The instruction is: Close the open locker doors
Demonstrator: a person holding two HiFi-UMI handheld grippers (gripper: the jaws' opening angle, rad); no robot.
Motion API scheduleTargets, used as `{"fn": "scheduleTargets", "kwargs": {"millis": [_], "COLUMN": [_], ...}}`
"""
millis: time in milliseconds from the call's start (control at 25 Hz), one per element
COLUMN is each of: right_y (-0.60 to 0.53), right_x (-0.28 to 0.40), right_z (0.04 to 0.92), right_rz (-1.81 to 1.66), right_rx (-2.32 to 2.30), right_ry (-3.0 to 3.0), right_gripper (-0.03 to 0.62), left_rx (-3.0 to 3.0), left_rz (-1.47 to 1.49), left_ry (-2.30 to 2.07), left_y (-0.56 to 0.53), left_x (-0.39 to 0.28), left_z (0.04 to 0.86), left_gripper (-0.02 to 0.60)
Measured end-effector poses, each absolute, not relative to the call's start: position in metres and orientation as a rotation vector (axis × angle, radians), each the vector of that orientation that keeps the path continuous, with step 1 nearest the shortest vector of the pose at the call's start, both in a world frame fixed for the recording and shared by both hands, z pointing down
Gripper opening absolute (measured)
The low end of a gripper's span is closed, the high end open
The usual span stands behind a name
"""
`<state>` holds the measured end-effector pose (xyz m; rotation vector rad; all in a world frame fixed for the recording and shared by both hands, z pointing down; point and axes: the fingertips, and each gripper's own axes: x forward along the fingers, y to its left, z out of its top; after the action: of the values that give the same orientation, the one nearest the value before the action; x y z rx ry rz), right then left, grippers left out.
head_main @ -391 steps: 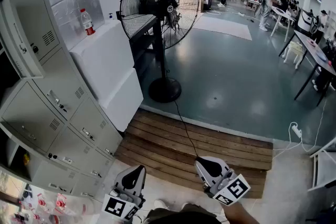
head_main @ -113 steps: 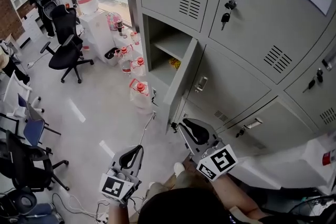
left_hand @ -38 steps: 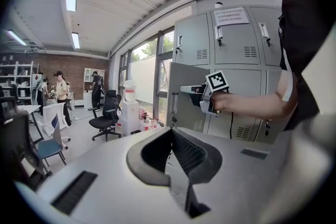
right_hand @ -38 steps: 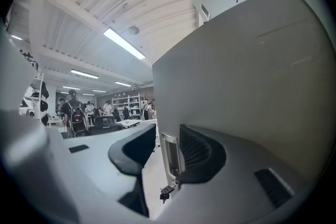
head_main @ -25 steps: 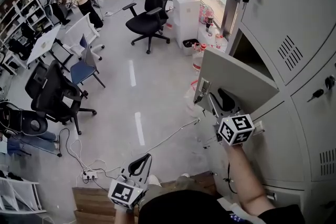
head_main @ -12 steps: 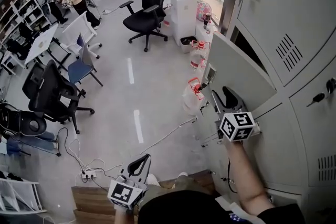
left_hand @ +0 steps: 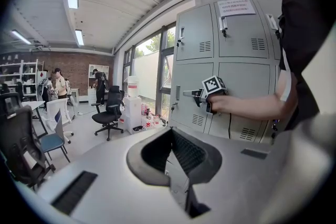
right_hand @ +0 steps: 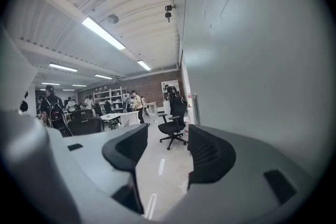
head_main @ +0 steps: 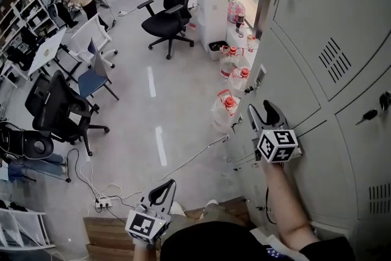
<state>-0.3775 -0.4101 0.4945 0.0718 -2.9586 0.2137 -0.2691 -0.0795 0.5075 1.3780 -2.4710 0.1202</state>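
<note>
Lying shut (or all but), the grey sheet-metal locker door point(head_main: 282, 84) stands just at twelve o'clock of the right gripper point(head_main: 261, 110), whose jaws have just been opening, spread and empty.

Lockers point(head_main: 342, 15) cut off at right edge

The lockers point(head_main: 342, 40) stand to my right. Water bottles point(head_main: 226, 108) sit on the floor point(head_main: 134, 101) at their foot, with a water dispenser point(head_main: 208, 6) behind them. Office chairs point(head_main: 165, 9) and a table point(head_main: 46, 49) lie to my left.
</note>
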Motion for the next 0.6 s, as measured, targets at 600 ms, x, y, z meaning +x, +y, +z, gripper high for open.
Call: {"fn": "scheduleTargets", "kwargs": {"millis": [600], "right_y": [-0.41], "right_x": [-0.372], "right_z": [0.496], "right_rz": [0.236], "right_rx": [0.098], "right_ry": [-2.945], "right_gripper": [0.244], "left_rx": [1.383], "left_rz": [0.13], "left_ry": [-2.498], "left_y": [-0.065], "left_x": [-0.271], "left_z": [0.509], "left_gripper": [0.007]}}
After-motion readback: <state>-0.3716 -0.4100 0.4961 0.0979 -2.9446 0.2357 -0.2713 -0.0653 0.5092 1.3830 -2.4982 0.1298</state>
